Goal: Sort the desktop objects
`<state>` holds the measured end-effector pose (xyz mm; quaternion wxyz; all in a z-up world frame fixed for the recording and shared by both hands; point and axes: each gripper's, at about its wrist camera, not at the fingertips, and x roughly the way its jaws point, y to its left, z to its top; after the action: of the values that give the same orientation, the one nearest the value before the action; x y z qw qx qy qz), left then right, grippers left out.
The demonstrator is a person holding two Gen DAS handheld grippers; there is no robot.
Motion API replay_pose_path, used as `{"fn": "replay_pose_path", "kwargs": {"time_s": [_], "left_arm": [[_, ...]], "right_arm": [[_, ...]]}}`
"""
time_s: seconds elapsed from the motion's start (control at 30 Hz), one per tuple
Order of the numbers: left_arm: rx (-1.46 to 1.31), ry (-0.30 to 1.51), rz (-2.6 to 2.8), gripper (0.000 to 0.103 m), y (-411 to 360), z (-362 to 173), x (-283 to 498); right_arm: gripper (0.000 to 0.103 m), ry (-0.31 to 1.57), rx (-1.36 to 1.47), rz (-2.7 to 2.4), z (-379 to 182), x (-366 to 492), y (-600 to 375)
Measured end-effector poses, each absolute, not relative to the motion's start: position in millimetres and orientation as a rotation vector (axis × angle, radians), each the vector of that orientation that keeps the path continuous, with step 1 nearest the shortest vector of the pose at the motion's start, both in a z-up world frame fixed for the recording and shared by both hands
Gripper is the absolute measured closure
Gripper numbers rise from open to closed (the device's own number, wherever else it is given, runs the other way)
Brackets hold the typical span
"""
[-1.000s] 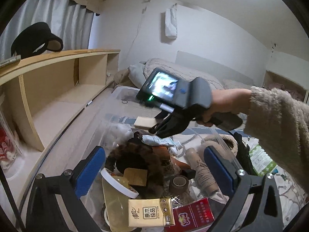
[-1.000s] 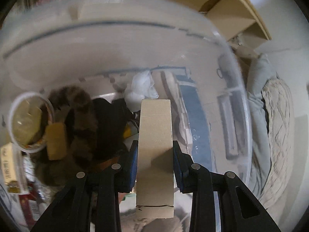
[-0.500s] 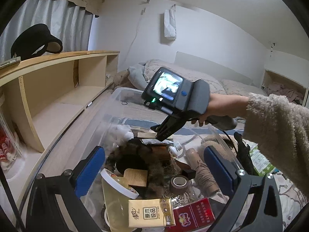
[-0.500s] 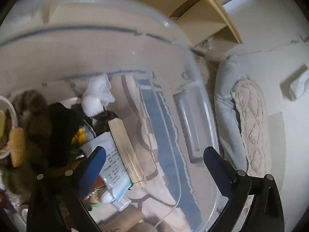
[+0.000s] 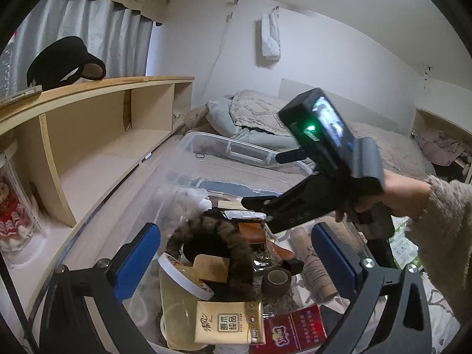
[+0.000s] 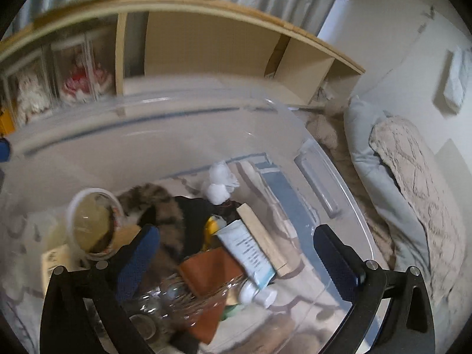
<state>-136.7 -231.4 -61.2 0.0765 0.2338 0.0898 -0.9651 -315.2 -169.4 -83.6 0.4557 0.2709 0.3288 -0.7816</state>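
Note:
A clear plastic bin holds several desktop items. A pale wooden block lies in it beside a white tube, near a white fluffy ball. My right gripper hovers above them; its jaws are opening, wide apart, with nothing between them. In the left wrist view a hand in a fuzzy sleeve holds the right gripper over the block. My left gripper stands open and empty above a brown furry item.
The bin also holds a round lidded tub, a tissue pack, a red pack, a tape roll and a twine spool. A wooden shelf unit runs along the left. A bed lies behind.
The right gripper opened and let go of the wooden block, which now lies in the bin. It then rose and drew back. The left gripper stayed still.

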Motion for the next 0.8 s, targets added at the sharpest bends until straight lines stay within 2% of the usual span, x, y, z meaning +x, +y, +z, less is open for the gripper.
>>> {"fn": "replay_pose_path", "kwargs": {"time_s": [0.43, 0.8], "left_arm": [[0.702, 0.288, -2.813, 0.0, -209.1, -42.9, -120.9], [0.663, 0.181, -2.838, 0.0, -158.6, -9.1, -98.2]], "right_arm": [[0.0, 0.573, 0.606, -2.017, -36.2, -267.3, -92.2], [0.0, 0.421, 0.516, -2.111, 9.6, -213.1, -5.8]]}}
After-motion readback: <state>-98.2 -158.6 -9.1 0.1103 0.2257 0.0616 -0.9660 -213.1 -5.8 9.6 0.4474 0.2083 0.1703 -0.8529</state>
